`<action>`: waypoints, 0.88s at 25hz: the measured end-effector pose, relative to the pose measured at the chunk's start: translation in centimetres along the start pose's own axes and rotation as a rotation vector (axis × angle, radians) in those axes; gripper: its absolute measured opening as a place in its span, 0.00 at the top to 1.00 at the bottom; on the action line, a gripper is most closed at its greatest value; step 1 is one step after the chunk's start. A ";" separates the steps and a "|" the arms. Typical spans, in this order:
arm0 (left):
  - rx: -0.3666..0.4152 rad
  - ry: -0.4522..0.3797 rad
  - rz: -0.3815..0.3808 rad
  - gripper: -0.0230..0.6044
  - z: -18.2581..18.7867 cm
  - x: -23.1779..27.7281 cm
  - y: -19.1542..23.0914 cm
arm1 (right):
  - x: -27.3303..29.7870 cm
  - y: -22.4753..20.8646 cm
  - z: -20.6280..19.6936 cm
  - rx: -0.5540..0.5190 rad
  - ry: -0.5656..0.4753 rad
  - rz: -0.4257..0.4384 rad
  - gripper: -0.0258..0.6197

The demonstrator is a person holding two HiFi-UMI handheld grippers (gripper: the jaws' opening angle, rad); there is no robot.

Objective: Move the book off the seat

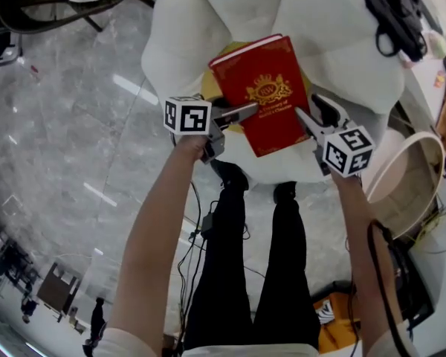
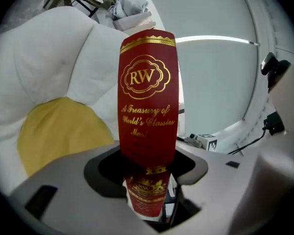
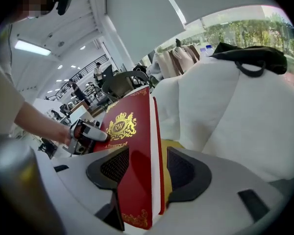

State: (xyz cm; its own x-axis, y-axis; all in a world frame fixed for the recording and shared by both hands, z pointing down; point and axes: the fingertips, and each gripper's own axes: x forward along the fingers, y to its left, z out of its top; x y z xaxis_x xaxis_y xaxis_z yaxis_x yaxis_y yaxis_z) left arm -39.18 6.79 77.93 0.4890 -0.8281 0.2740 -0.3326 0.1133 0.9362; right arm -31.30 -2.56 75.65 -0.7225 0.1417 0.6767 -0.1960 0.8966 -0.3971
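A red hardcover book (image 1: 271, 95) with gold print is held between my two grippers over the seat of a white armchair (image 1: 334, 43). Under the book lies a yellow cushion (image 1: 208, 88). My left gripper (image 1: 247, 112) grips the book's left side; in the left gripper view the gold-lettered spine (image 2: 148, 97) stands upright between the jaws, which have just narrowed onto it. My right gripper (image 1: 312, 117) holds the opposite edge. In the right gripper view the book (image 3: 132, 151) stands on edge between the pads, and the left gripper (image 3: 85, 133) shows beyond it.
A black bag (image 1: 394, 13) lies on the armchair's right shoulder. A round wooden-rimmed basket (image 1: 405, 184) stands to the right. The person's black-trousered legs (image 1: 245, 259) stand just before the seat, with cables and an orange object (image 1: 334, 322) on the marble floor.
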 end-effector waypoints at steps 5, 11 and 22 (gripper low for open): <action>0.012 0.103 -0.052 0.58 -2.7 -1.1 -5.3 | -4.8 3.9 -0.4 0.043 -0.019 0.069 0.57; 0.010 0.206 -0.094 0.58 -4.9 -1.3 -10.7 | -10.4 6.4 -0.9 0.116 -0.067 0.071 0.57; 0.029 0.302 -0.122 0.59 -10.6 3.6 -17.0 | -19.7 5.4 -4.8 0.205 -0.169 0.053 0.64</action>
State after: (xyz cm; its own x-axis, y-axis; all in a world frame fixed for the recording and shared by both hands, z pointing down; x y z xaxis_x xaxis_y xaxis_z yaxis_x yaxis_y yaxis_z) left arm -23.25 7.66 65.32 0.7424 -0.6338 0.2170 -0.2776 0.0038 0.9607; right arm -14.90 1.51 63.14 -0.8322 0.0991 0.5455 -0.2725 0.7837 -0.5582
